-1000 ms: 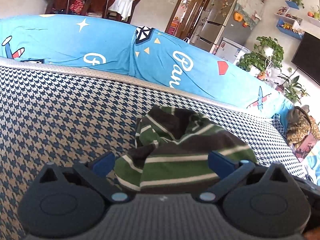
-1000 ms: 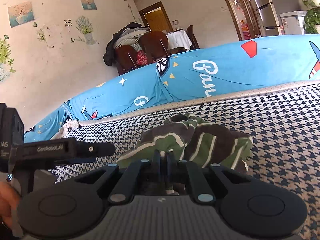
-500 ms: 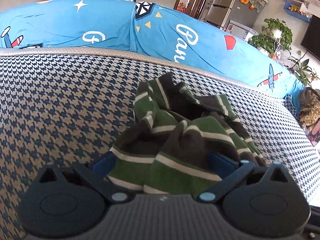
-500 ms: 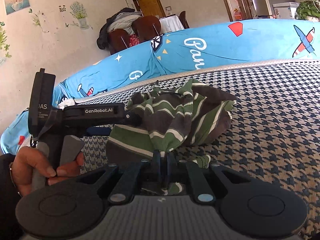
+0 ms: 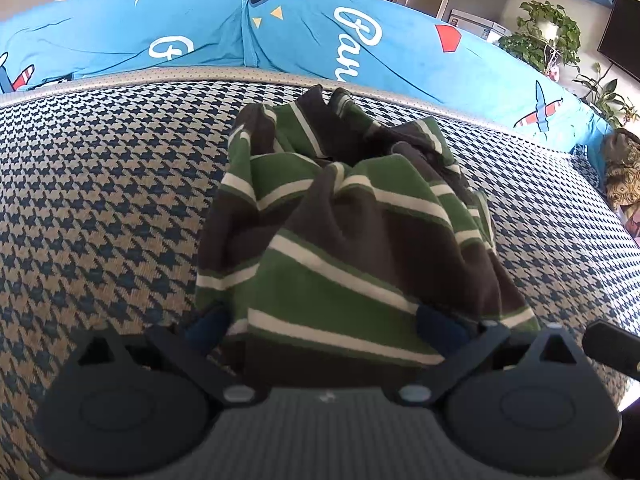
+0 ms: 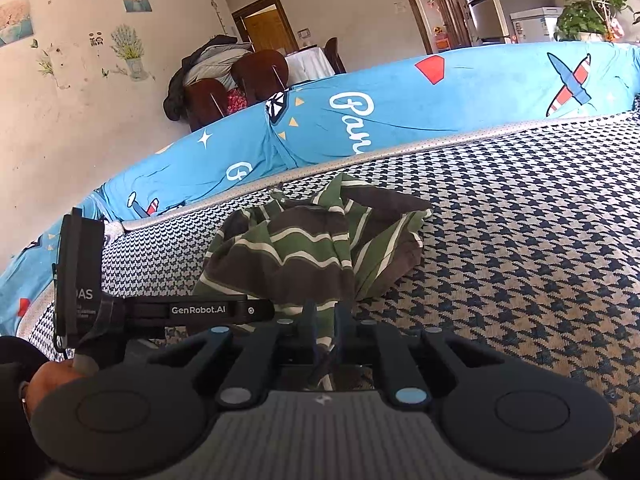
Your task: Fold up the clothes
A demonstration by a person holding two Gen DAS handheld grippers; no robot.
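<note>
Left wrist view shows our left gripper (image 5: 324, 326) fingers wide around the crumpled striped shirt (image 5: 344, 224), right gripper (image 6: 325, 322) fingers loosening on its edge, so we should pinch one hem only.

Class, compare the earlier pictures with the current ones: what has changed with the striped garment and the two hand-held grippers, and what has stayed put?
The left hand-held gripper, wide open, closed in over the striped garment. The right hand-held gripper keeps pinching a fold, jaws opening slightly. The garment stays bunched on the houndstooth cover.

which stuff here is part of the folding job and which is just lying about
Job:
- crumpled green, grey and white striped garment
- left gripper, fingers wide apart
- right gripper, jaws opening, garment cloth between its fingers

Lying about:
- blue printed sofa cover
- houndstooth seat cushion
- leafy houseplants
</note>
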